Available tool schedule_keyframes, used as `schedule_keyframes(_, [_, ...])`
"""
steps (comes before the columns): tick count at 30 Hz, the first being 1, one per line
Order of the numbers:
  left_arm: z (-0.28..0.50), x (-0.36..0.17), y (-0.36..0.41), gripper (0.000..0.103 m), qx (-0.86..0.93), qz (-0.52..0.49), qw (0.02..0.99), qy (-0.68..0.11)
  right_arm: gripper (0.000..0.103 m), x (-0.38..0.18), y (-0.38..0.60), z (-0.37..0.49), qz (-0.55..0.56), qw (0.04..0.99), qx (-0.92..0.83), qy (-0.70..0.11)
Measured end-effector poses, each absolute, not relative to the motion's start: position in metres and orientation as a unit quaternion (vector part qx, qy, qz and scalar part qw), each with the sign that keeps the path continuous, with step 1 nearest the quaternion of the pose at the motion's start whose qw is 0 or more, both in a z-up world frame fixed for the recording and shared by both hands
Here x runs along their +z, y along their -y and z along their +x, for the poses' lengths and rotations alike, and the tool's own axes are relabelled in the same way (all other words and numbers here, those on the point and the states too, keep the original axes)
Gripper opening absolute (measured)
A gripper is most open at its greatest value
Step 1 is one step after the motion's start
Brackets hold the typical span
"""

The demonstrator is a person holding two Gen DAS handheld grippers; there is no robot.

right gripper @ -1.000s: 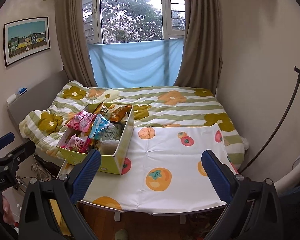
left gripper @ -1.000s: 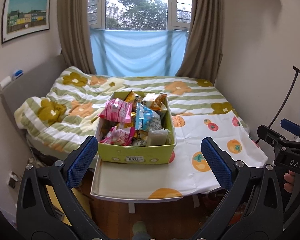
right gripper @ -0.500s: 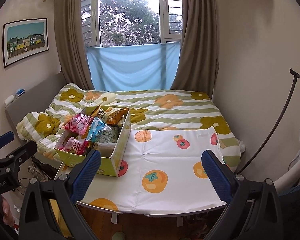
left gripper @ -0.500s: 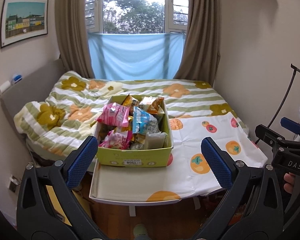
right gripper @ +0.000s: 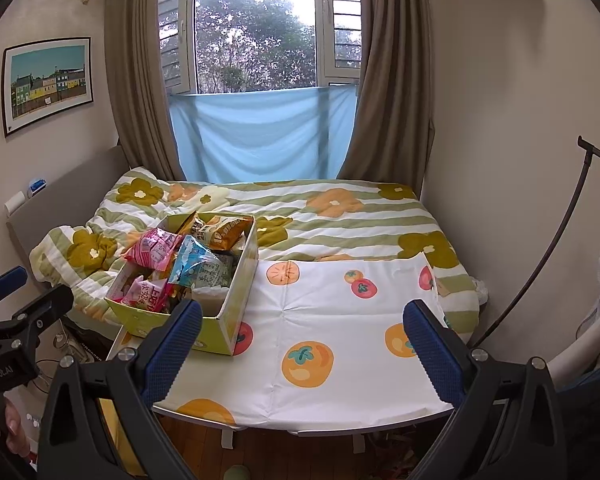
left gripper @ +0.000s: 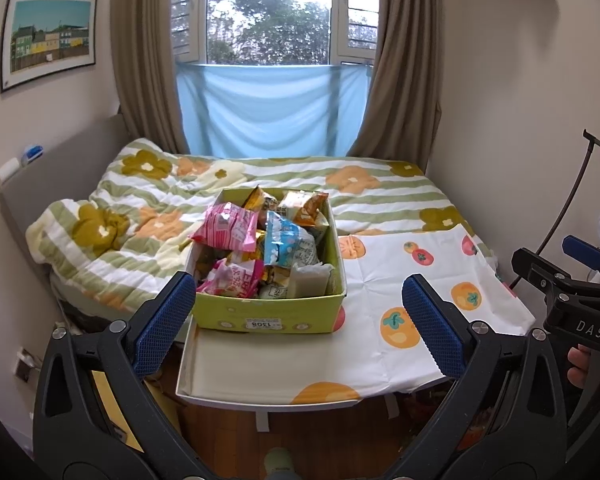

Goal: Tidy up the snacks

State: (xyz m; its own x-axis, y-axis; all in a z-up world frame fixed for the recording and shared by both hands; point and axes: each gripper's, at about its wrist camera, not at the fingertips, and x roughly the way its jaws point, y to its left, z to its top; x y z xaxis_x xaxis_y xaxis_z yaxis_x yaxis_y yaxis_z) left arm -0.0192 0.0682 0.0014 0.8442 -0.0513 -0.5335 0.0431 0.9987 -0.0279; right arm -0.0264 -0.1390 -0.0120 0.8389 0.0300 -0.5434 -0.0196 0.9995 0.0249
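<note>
The yellow-green snack box (left gripper: 268,312), heaped with packets, sits on the left part of the counter (right gripper: 340,360), on its fruit-print cloth (left gripper: 420,292). The left gripper (left gripper: 300,324) and right gripper (right gripper: 302,348) both hang spread wide, holding nothing, short of the counter.

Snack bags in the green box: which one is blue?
The blue-and-white bag standing up in the middle of the green box. The pink bag is to its left and the orange bag is behind it.
</note>
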Motion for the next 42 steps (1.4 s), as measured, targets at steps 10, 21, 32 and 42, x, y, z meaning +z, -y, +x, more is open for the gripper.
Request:
schedule_keyframes(10, [-0.017, 0.002, -0.076, 0.102, -0.021, -0.011, 0.961, -0.276, 0.1, -0.013, 0.139, -0.023, 0.01, 0.959, 0.009, -0.284])
schedule_keyframes(21, [-0.013, 0.001, -0.076, 0.102, -0.024, -0.005, 0.96, -0.278, 0.1, -0.015, 0.135, -0.022, 0.013, 0.958, 0.003, -0.285])
schedule_keyframes(32, [-0.009, 0.0, -0.08, 0.102, -0.028, -0.008, 0.96, -0.28, 0.1, -0.015, 0.135, -0.02, 0.013, 0.958, 0.001, -0.288])
schedule_keyframes(42, [-0.008, -0.001, -0.083, 0.102, -0.019, -0.007, 0.963, -0.267, 0.1, -0.016, 0.134, -0.016, 0.015, 0.958, -0.001, -0.287])
